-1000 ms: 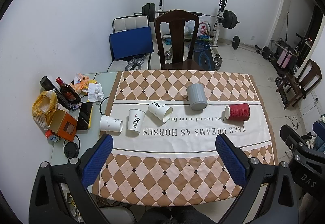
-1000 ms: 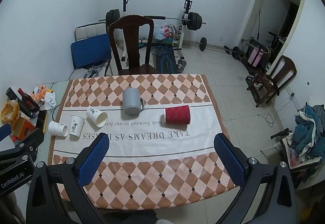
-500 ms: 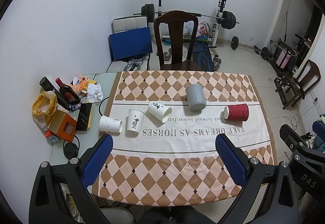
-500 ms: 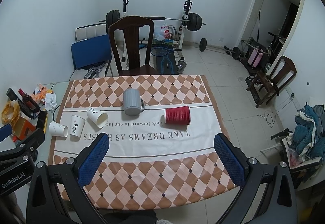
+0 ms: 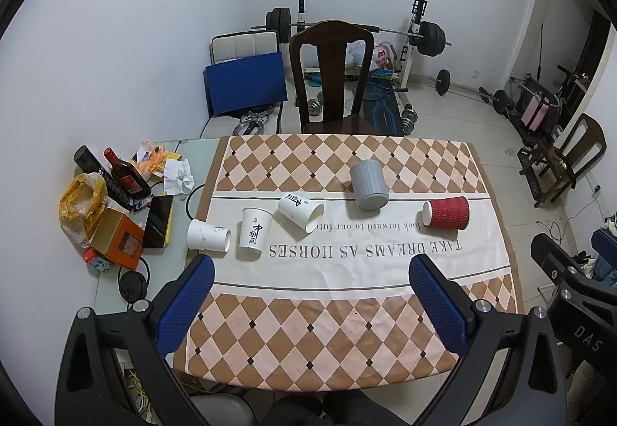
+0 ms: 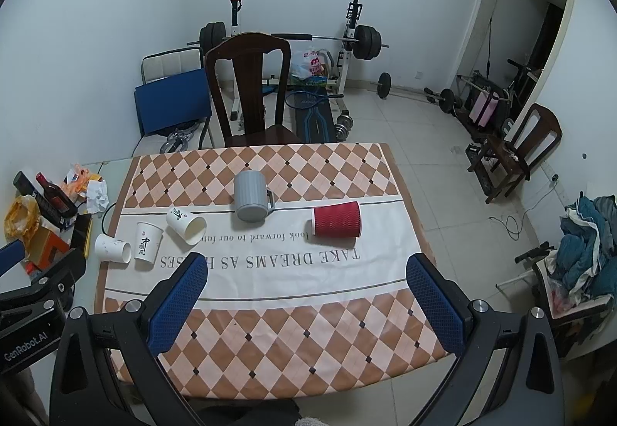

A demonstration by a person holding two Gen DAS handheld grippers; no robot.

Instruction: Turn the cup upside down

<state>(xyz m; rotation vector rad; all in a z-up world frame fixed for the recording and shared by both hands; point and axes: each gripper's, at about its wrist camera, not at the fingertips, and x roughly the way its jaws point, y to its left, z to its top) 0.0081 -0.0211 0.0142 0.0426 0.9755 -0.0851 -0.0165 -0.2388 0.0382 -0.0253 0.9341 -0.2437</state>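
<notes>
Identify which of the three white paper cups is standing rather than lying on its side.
The middle white cup, with black calligraphy: it stands, while its two neighbours lie on their sides.

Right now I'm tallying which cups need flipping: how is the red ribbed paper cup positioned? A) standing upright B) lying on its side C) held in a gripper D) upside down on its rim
B: the red ribbed paper cup lies on its side on the tablecloth, its open mouth facing the grey mug.

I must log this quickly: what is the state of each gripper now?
Left gripper: open, holding nothing, above the tablecloth.
Right gripper: open, holding nothing.
</notes>
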